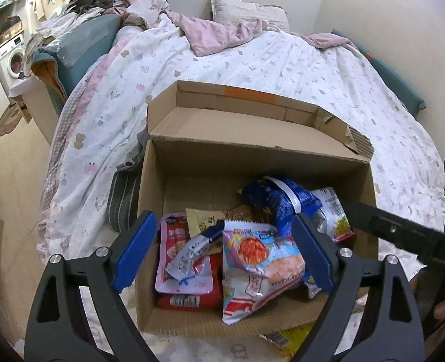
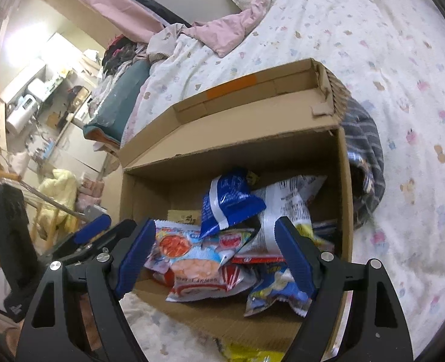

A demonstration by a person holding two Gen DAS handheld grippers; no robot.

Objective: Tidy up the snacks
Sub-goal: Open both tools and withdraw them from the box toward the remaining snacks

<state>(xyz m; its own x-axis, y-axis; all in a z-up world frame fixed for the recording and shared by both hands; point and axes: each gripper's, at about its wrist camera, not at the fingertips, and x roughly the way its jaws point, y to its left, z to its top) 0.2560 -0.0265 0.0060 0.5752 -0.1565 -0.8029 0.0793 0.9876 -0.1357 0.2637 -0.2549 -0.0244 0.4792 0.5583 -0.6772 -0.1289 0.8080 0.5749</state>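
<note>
An open cardboard box (image 1: pixel 168 187) stands on the bed and holds several snack packets. A light-blue shrimp-chip bag (image 1: pixel 261 259) lies on top, with a pink pouch (image 1: pixel 174 253) at its left and a dark blue bag (image 1: pixel 279 202) behind. My left gripper (image 1: pixel 222 253) is open and empty, hovering over the box's near side. My right gripper (image 2: pixel 216 256) is open and empty over the same box (image 2: pixel 344 181), above the shrimp-chip bag (image 2: pixel 192 253) and the blue bag (image 2: pixel 231 199). A yellow packet (image 2: pixel 246 354) lies outside, in front of the box; it also shows in the left wrist view (image 1: pixel 291 336).
The bed has a white patterned duvet (image 1: pixel 252 60) with a pink blanket (image 1: pixel 222 33) and a pillow (image 1: pixel 246 9). A striped cloth (image 2: pixel 364 157) lies tucked beside the box. A washing machine (image 1: pixel 12 57) and floor clutter stand to the left of the bed.
</note>
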